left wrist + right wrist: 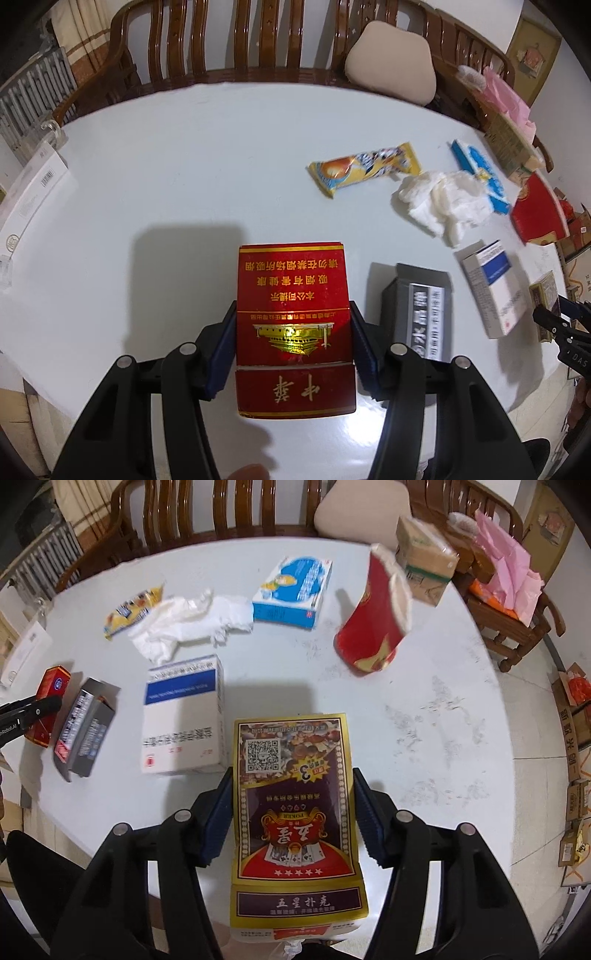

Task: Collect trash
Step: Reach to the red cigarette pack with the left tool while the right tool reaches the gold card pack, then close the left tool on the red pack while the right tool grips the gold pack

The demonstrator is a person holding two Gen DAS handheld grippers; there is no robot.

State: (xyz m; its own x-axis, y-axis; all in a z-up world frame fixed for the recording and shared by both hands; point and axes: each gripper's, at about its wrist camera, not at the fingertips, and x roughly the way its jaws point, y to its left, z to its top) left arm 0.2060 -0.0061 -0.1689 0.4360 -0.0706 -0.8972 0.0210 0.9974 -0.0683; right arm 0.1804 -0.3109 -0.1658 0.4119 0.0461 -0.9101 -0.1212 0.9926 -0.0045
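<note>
My left gripper (293,328) is shut on a red cigarette pack (291,295) and holds it over the white table (166,166). My right gripper (293,805) is shut on a yellow and purple poker card box (295,812) near the table's front edge. On the table lie a grey box (421,314), a white and blue box (491,288), crumpled white tissue (443,203), a yellow snack wrapper (365,166), a blue medicine box (291,590) and a tipped red paper cup (373,620). The left gripper with its red pack (51,701) shows at the left edge of the right wrist view.
Wooden chairs (229,40) with a beige cushion (391,62) stand behind the table. A cardboard box (424,561) sits at the table's far right edge. A white box (29,192) lies at the left edge. Pink paper (506,565) lies on a chair; several cartons (576,738) stand on the floor at right.
</note>
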